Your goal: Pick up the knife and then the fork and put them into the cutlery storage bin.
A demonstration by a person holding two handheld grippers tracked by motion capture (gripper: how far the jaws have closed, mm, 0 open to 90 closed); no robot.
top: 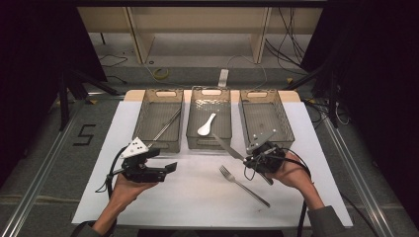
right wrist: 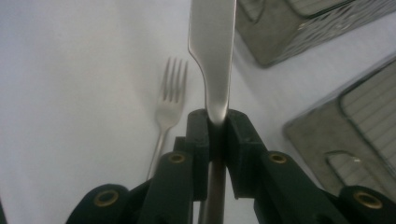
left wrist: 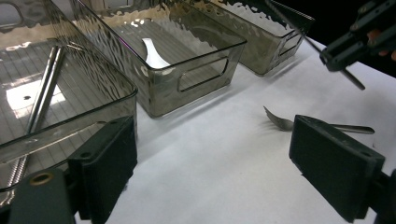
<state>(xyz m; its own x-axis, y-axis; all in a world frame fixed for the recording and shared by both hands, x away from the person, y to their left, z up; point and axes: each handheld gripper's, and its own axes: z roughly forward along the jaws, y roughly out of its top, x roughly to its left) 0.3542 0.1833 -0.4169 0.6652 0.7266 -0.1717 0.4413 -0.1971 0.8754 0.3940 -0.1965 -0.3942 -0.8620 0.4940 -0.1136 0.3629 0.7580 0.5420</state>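
1 silver table knife (right wrist: 212, 56) sits clamped between the black jaws of your right gripper (top: 251, 159); the pads press on the neck where blade meets handle, and the blade runs straight out ahead of the jaws. In the high view the knife is lifted off the paper, its blade angled up and to the left toward the front wall of the middle bin, its handle poking out below the gripper toward you.

Just beside it, on the white paper sheet (top: 197, 197) that covers the table, lies 1 silver metal fork (top: 243, 184), tines toward the bins, handle running down to the right. It is untouched.

Your left gripper (top: 170, 168) hangs released, jaws spread wide with nothing between them, held above the paper near the left bin's front corner.

3 smoky, translucent plastic bins stand in a row at the far edge of the sheet. The left bin (top: 143, 111) holds a long, thin metal utensil lying diagonally; I cannot tell what kind. The middle bin (top: 225, 106) holds 1 white ceramic soup spoon (top: 206, 125). The right bin (top: 284, 116) stands just beyond your right gripper.
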